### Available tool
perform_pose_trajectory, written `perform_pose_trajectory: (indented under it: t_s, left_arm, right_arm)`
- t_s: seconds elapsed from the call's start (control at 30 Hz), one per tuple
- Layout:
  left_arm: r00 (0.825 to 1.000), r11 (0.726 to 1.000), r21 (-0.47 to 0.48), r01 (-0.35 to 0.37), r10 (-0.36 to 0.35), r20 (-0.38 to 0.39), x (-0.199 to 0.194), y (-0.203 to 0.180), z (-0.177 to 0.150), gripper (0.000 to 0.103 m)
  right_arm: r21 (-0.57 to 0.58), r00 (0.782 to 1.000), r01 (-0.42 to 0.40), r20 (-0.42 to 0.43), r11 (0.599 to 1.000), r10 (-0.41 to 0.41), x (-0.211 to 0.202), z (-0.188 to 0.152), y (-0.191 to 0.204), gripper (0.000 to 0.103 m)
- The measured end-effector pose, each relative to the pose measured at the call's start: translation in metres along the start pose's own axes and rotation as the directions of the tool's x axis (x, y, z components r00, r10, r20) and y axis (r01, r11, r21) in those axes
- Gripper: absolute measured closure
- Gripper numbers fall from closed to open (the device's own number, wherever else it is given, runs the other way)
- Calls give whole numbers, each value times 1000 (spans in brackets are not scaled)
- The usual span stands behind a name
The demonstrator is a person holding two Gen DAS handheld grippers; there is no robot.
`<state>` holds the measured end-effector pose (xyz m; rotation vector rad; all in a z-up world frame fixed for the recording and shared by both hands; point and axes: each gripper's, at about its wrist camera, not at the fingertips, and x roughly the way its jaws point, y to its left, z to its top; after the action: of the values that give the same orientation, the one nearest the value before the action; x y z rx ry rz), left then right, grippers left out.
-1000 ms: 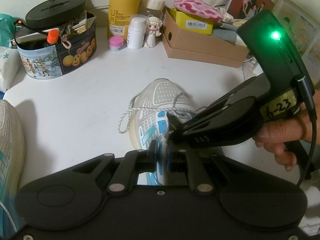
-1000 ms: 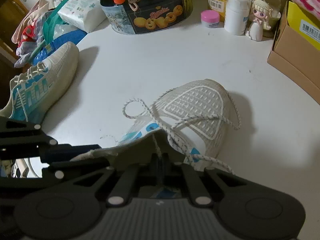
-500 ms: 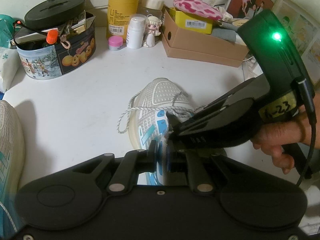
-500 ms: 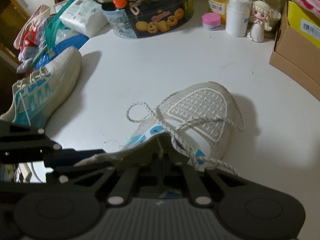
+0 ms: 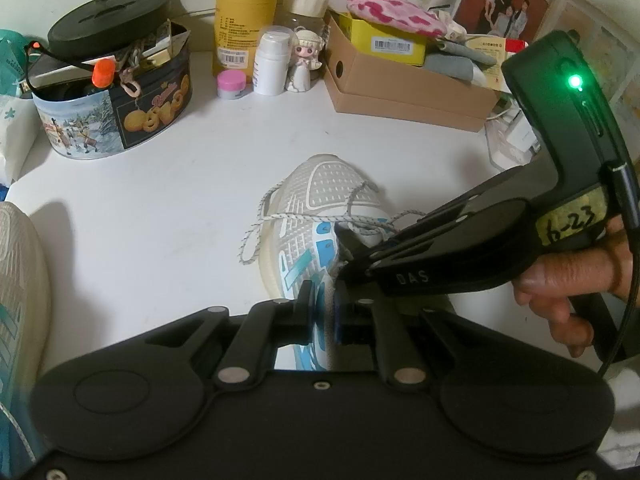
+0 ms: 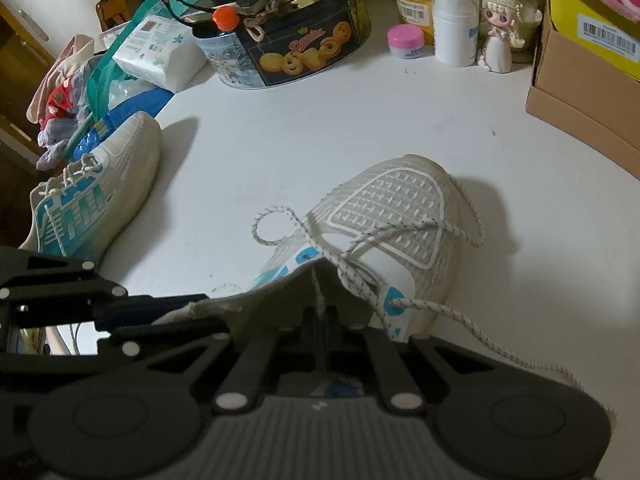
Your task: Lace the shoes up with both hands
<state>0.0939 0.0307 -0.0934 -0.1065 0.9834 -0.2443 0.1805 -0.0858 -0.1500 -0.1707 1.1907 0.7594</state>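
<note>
A white and blue mesh sneaker (image 5: pixel 320 200) lies on the white table, toe pointing away; it also shows in the right wrist view (image 6: pixel 400 208). Its speckled white lace (image 6: pixel 360 256) is loose, looping over the toe and trailing off to the right. My left gripper (image 5: pixel 323 308) is shut on the shoe's side wall near the eyelets. My right gripper (image 6: pixel 319 320) is shut on a thin lace strand at the tongue; it shows from the side in the left wrist view (image 5: pixel 344 240), reaching into the shoe opening.
A second matching sneaker (image 6: pixel 92 188) lies at the left. A cookie tin (image 5: pixel 116 96), yellow canister (image 5: pixel 246 20), white bottle (image 5: pixel 272 60), pink jar (image 5: pixel 231 84), doll figure (image 5: pixel 306 64) and cardboard box (image 5: pixel 408 84) stand along the back. Bags and tissues (image 6: pixel 156 52) lie at left.
The right gripper has drawn back and lifted slightly, pulling the lace strand taut. The left gripper keeps its hold on the shoe, which has barely moved.
</note>
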Motion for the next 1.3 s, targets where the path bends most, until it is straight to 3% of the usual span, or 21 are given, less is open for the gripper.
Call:
perform_pose_trajectory:
  t_s: [0.43,0.53,0.83,1.3]
  left_arm:
    - [1000,1000,-2,3,-3,-4,1,1,0,95]
    - [1000,1000,-7,20,-20,-14,1,1,1,88]
    - [998,999,-25,35,-34,62,-25,7,15,85]
    - [996,991,-119,56,-48,71,24,17,33,85]
  right_arm:
    - [-39,999,8,53,999,-6,0,0,3,99]
    - [-73,996,17,84,997,-11,-2,2,6,99]
    - [-173,995,26,103,985,-8,-1,5,11,99]
    - [-214,993,43,119,976,-18,-2,1,15,98]
